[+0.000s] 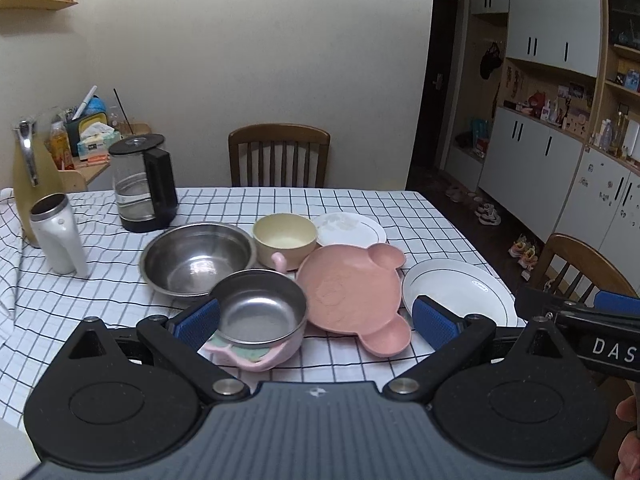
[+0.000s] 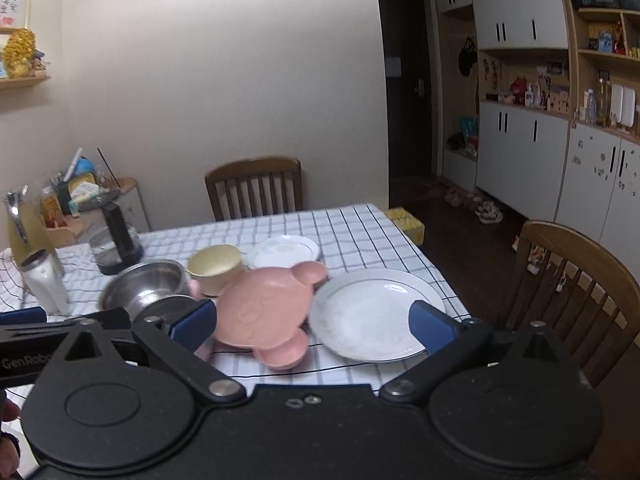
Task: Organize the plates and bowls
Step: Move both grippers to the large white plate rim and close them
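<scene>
White capitals reading "DAS" show on the black body of the right gripper where it enters the left wrist view, the rest of the word cut off by the frame edge — and "GenRobo", likewise cut, is printed on the left gripper at the left edge of the right wrist view. A small blue mark sits on the rim of the near white plate, too small to read. The left gripper hovers over the checked worktop with its blue-padded fingers spread wide and empty; the right gripper is equally wide open, holding nothing. Between the left fingers lie a small steel bowl, seated in a pink holder whose front is hidden by the gripper body, and a pink bear-shaped plate that leans on the cream bowl behind it. A large steel bowl sits left of the cream one, and a second white plate lies furthest back, partly covered by the bear's ear. A glass kettle and a white mug stand at the left; the right wrist view is blurred there.
</scene>
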